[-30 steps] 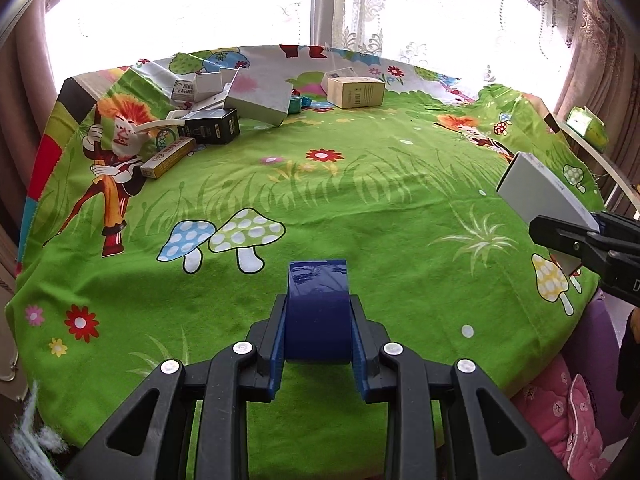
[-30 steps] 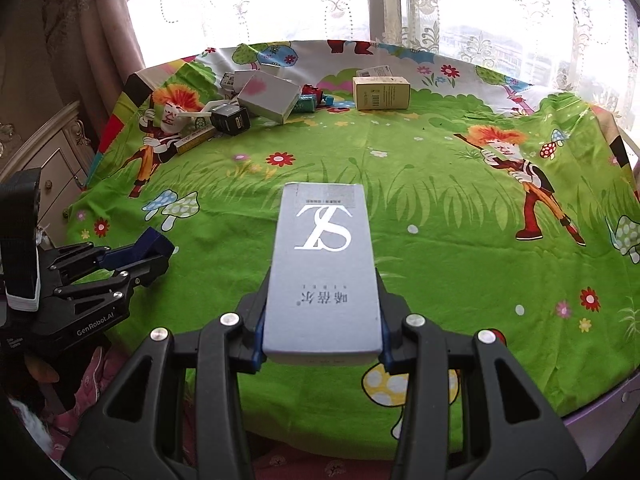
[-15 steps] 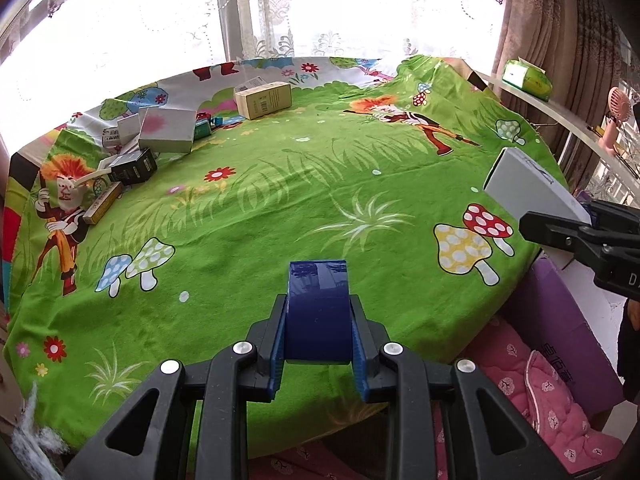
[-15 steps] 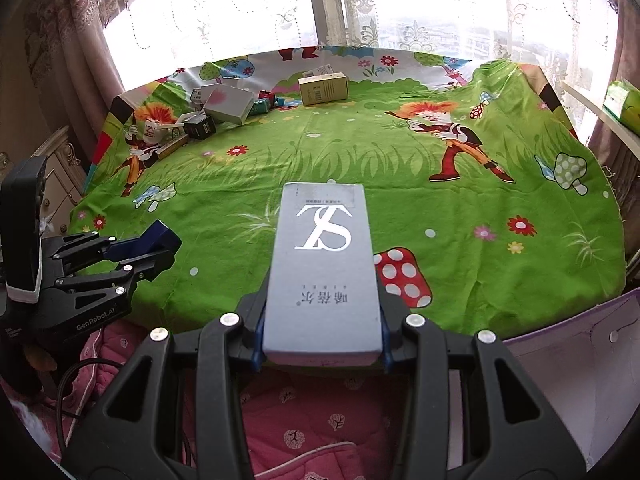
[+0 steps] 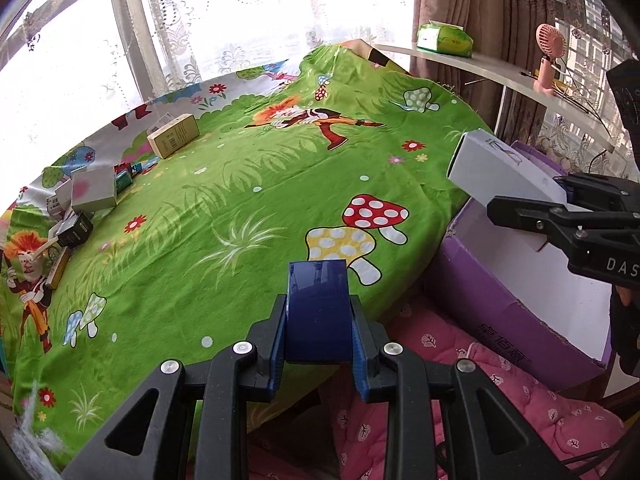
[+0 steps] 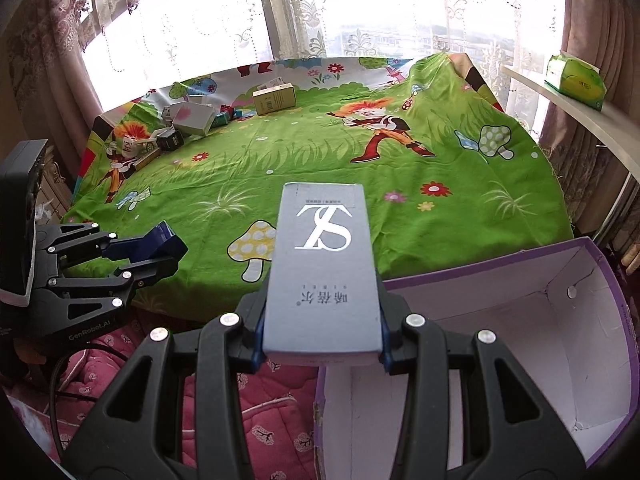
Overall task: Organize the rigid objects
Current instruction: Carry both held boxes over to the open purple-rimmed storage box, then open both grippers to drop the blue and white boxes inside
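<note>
1. Grey box (image 6: 324, 268), marked with a large white "SL", is clamped between the jaws of the right gripper (image 6: 322, 344); it hangs over the near edge of the purple bin (image 6: 580, 360).
2. Blue box (image 5: 318, 312), small and glossy, is clamped between the jaws of the left gripper (image 5: 318, 356), off the counter (image 5: 240, 200) on the side away from the bin's mouth, above a pink quilt (image 5: 500, 400).
3. The bin is open at the top, white inside, with nothing seen in it; it stands against the edge of the counter, which wears a green cartoon cloth.
4. Well away from the bin, at the counter's far end by the window, more boxes lie loose: a yellow box (image 6: 275, 98) alone, and farther from the bin a huddle with a grey-white box (image 6: 192, 118), a black box (image 6: 171, 140) and a few small ones.
5. Beyond the bin a white shelf (image 5: 520, 80) carries a green tissue pack (image 5: 444, 38) and a pink fan (image 5: 550, 54).
</note>
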{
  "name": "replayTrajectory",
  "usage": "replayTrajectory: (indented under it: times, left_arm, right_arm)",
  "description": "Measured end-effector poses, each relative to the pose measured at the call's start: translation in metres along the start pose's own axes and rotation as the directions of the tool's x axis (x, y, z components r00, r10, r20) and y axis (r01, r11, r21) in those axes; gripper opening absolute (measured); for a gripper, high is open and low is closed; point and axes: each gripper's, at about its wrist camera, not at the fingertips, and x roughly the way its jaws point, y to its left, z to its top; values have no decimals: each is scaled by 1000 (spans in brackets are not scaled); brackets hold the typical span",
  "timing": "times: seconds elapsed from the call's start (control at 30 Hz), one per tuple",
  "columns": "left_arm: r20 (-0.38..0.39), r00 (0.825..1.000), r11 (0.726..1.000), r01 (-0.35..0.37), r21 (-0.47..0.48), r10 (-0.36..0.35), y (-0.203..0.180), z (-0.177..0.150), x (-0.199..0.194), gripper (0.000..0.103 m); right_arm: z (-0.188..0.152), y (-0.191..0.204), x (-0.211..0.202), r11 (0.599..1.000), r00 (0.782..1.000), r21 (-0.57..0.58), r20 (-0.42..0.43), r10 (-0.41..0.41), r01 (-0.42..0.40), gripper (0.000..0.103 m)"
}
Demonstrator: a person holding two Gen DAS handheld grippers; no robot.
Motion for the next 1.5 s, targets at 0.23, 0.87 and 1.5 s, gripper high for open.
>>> replayTrajectory:
  times: [0.23, 0.87, 1.5]
  left_arm:
    - [-8, 997, 991, 76, 109, -75, -48, 19, -1, 29]
    - [-92, 943, 896, 332, 294, -319, -176, 63, 17, 29]
    - [55, 916, 901, 378, 214, -397, -168, 64, 6, 78]
  right_arm:
    - [-17, -41, -25, 994, 996, 69, 13, -84, 83, 45]
    - [-58, -153, -77, 911, 944, 256, -21, -329, 323, 45]
    - [-59, -164, -78, 879, 915, 258, -73, -396, 401, 58]
